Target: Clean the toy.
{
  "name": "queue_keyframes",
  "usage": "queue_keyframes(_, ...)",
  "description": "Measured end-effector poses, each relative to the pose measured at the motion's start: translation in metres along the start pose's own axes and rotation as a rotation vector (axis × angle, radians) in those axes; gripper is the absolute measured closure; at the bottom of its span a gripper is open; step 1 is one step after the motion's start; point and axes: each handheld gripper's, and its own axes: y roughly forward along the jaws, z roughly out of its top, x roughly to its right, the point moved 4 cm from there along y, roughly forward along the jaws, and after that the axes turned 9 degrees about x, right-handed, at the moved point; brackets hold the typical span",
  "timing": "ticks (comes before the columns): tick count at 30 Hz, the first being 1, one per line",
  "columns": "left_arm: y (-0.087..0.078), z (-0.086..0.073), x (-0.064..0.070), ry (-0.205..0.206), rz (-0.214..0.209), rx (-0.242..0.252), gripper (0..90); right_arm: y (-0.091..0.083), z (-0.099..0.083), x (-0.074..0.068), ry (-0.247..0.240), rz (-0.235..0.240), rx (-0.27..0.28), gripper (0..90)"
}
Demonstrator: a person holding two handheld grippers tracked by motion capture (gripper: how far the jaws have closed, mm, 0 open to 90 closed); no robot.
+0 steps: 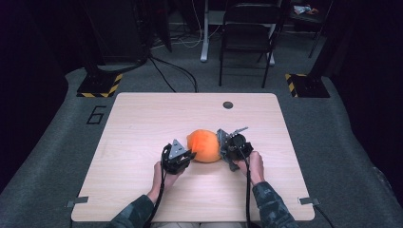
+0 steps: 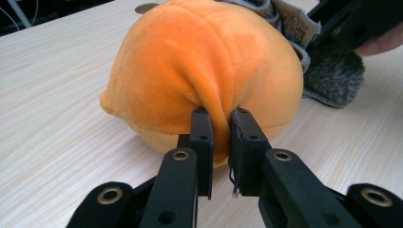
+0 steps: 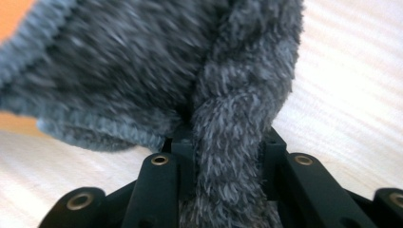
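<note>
I find the orange plush (image 2: 199, 71) lying at the middle of the counter (image 1: 142, 123), between my two tools. Left tool (image 2: 221, 142) is clamped on a pinch of orange fabric; right tool (image 3: 228, 156) is clamped on the grey furry cover (image 3: 142, 71). To separate them cleanly I judge it best to pull apart slowly — keeping both bites deep, low to the counter.

Orange plush toy (image 2: 204, 71), grey fuzzy fabric (image 3: 142, 71), pale wood-grain table (image 1: 142, 123)
</note>
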Motion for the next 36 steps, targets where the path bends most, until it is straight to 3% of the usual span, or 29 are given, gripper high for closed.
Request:
queue_keyframes(4, 0.0, -0.001, 0.0, 0.001, 0.0, 0.001, 80.7, 0.005, -0.002, 0.001, -0.007, -0.006, -0.012, 68.2)
queue_keyframes(10, -0.001, -0.001, -0.003, -0.004, 0.001, -0.004, 80.4, -0.007, 0.003, 0.006, -0.009, -0.023, -0.016, 68.7)
queue_keyframes(12, 0.0, -0.001, -0.004, -0.018, 0.0, 0.002, 80.4, -0.022, 0.013, 0.008, -0.013, -0.028, 0.046, 68.8)
queue_keyframes(13, 0.0, -0.001, -0.004, -0.021, -0.001, 0.003, 80.4, -0.037, 0.023, 0.005, -0.013, -0.017, 0.099, 68.8)
queue_keyframes(15, 0.0, -0.001, -0.004, -0.022, -0.001, 0.003, 80.4, -0.042, 0.027, 0.002, -0.02, -0.022, 0.123, 68.8)
queue_keyframes(17, 0.0, -0.001, -0.003, -0.02, 0.005, 0.007, 80.2, -0.055, 0.037, -0.013, -0.055, 0.022, 0.158, 68.8)
queue_keyframes(18, 0.0, -0.001, -0.003, -0.02, 0.005, 0.007, 80.1, -0.055, 0.037, -0.013, -0.055, 0.022, 0.158, 68.8)
queue_keyframes(19, -0.001, -0.001, -0.003, -0.016, 0.006, 0.007, 79.9, -0.052, 0.037, -0.024, -0.088, 0.039, 0.136, 68.8)
queue_keyframes(21, -0.001, -0.001, -0.003, -0.007, 0.005, 0.007, 78.7, -0.04, 0.033, -0.032, -0.111, 0.04, 0.102, 68.8)
queue_keyframes(22, -0.001, -0.001, -0.003, -0.007, 0.005, 0.007, 76.7, -0.04, 0.033, -0.032, -0.111, 0.04, 0.102, 68.8)
queue_keyframes(23, -0.001, 0.0, -0.003, -0.005, 0.005, 0.007, 72.6, -0.027, 0.028, -0.032, -0.109, 0.027, 0.101, 68.9)
queue_keyframes(26, -0.002, 0.001, -0.002, 0.024, 0.011, 0.005, 61.0, -0.024, 0.026, -0.027, -0.09, 0.035, 0.102, 68.9)
queue_keyframes(27, -0.003, 0.003, 0.0, 0.06, 0.017, -0.011, 57.5, -0.024, 0.025, -0.023, -0.065, 0.05, 0.114, 68.8)
queue_keyframes(28, -0.003, 0.003, 0.0, 0.06, 0.017, -0.011, 53.9, -0.023, 0.024, -0.023, -0.058, 0.049, 0.115, 68.8)
queue_keyframes(29, -0.001, 0.002, 0.002, 0.092, 0.037, -0.028, 50.3, -0.022, 0.024, -0.021, -0.068, 0.04, 0.119, 68.8)
queue_keyframes(33, 0.004, 0.0, 0.003, 0.123, 0.062, -0.038, 43.9, -0.022, 0.023, -0.019, -0.049, 0.042, 0.119, 68.8)
queue_keyframes(36, 0.008, -0.001, 0.006, 0.144, 0.075, -0.025, 42.2, -0.021, 0.024, -0.019, -0.064, 0.051, 0.121, 68.8)
